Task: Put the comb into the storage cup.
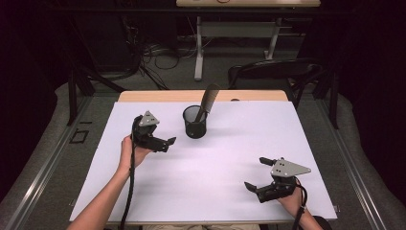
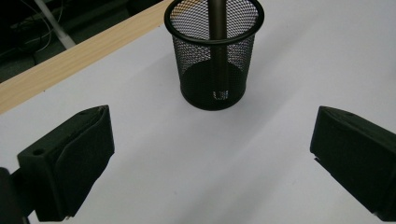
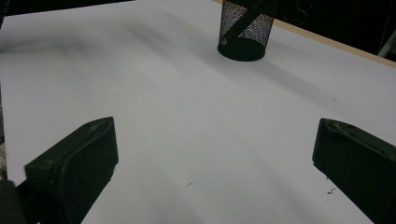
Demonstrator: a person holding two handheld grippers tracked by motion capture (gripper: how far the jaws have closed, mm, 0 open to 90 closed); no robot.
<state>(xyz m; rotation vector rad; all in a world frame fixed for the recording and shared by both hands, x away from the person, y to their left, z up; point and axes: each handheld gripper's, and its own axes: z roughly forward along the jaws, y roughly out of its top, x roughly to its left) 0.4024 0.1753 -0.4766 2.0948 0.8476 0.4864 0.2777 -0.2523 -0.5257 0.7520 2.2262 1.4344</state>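
One black mesh cup [image 1: 195, 122] stands upright on the white worktop [image 1: 206, 177], near the far edge and a little left of its middle, clear of both corners. In it sits one long, dark, flat-ended tool [image 1: 208, 100], perhaps a comb or brush, though its kind cannot be told. Its long axis runs slantwise: the lower end rests inside the cup and the upper end rises out over the rim, leaning up and toward the far right, past the wooden strip along the far edge. In the left gripper view the cup [image 2: 214, 51] is seen from close by, with the tool's shaft [image 2: 217, 18] standing up through its mouth; in the right gripper view the cup [image 3: 246, 30] lies well off toward the far edge, with the tool [image 3: 252, 18] crossing it on a diagonal. There are two grippers, one in each hand. The left gripper [image 1: 165, 143] is held just left of the cup and near it, not touching, its jaws spread wide with nothing between them. The right gripper [image 1: 258, 173] hangs over the near right part of the worktop, well apart from the cup, its jaws also spread wide and holding nothing.
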